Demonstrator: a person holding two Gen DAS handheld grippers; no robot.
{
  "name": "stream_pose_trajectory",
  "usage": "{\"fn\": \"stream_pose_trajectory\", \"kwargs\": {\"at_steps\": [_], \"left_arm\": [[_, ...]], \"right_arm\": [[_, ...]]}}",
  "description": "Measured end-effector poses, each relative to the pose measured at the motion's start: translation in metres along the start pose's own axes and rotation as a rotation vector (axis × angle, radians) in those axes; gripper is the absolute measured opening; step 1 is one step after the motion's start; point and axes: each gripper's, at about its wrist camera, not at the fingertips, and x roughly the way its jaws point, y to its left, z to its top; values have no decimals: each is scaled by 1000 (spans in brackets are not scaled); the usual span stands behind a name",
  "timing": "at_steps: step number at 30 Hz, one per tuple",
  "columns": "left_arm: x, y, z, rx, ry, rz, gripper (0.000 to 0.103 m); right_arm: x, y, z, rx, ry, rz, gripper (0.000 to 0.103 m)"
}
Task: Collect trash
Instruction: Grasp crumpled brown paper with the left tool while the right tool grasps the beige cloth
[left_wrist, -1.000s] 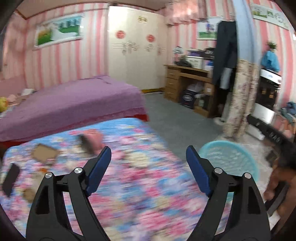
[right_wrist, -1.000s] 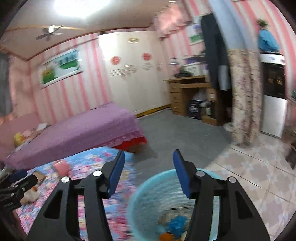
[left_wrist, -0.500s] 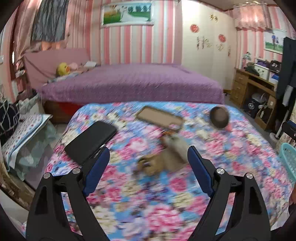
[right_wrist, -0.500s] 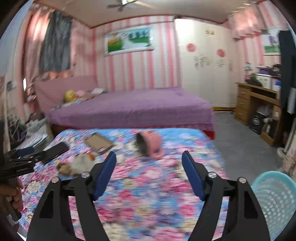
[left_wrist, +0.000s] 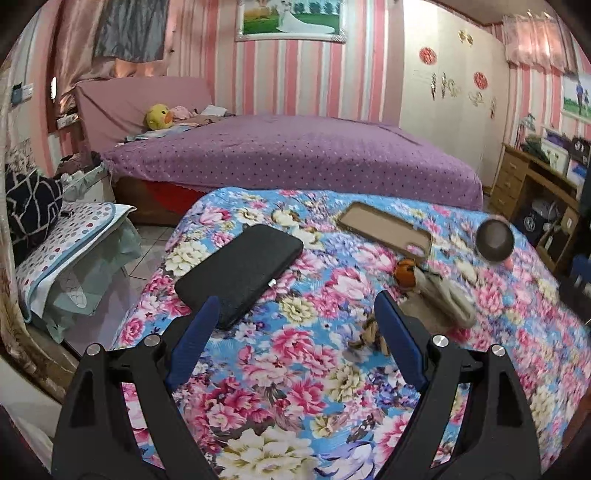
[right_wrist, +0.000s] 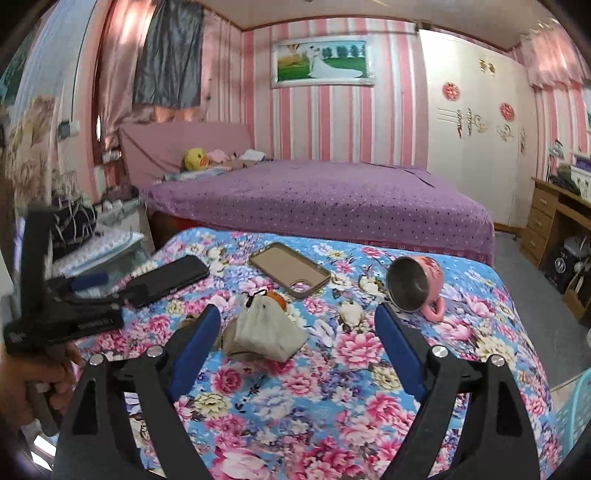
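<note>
A crumpled beige wrapper (right_wrist: 264, 332) with an orange bit (right_wrist: 277, 300) lies on the floral table cover (right_wrist: 332, 398); it also shows in the left wrist view (left_wrist: 441, 293). A small brown scrap (left_wrist: 367, 338) lies by my left gripper's right finger. My left gripper (left_wrist: 295, 341) is open and empty above the cover, near the black phone (left_wrist: 240, 273). My right gripper (right_wrist: 297, 350) is open and empty, with the wrapper between its fingers, just beyond the tips. The left gripper (right_wrist: 85, 288) shows at the left of the right wrist view.
A tan phone case (right_wrist: 290, 269) and a tipped pink steel mug (right_wrist: 415, 284) lie on the cover. A turquoise basket edge (right_wrist: 574, 410) shows at lower right. A purple bed (right_wrist: 317, 195) stands behind, a wooden desk (right_wrist: 557, 221) at right, and pillows (left_wrist: 62, 240) at left.
Both grippers swung left from the turquoise basket to the table. The phone, case, mug and wrapper came into view. Both stayed open.
</note>
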Motion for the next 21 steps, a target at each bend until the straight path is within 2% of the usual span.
{"fn": "stream_pose_trajectory", "kwargs": {"at_steps": [4,10,14,17,21], "left_arm": [[-5,3,4,-8,-27,12,85],[-2,16,3,-37,-8,30,85],[3,21,-4,-39,16,35,85],[9,20,-9,-33,42,32,85],[16,18,-14,-40,66,20,85]], "right_arm": [[6,12,5,-27,30,3,84],[26,28,25,-49,39,35,85],[40,38,5,-29,1,79,85],[60,50,-7,-57,55,83,84],[87,59,-8,-136,122,16,83]]}}
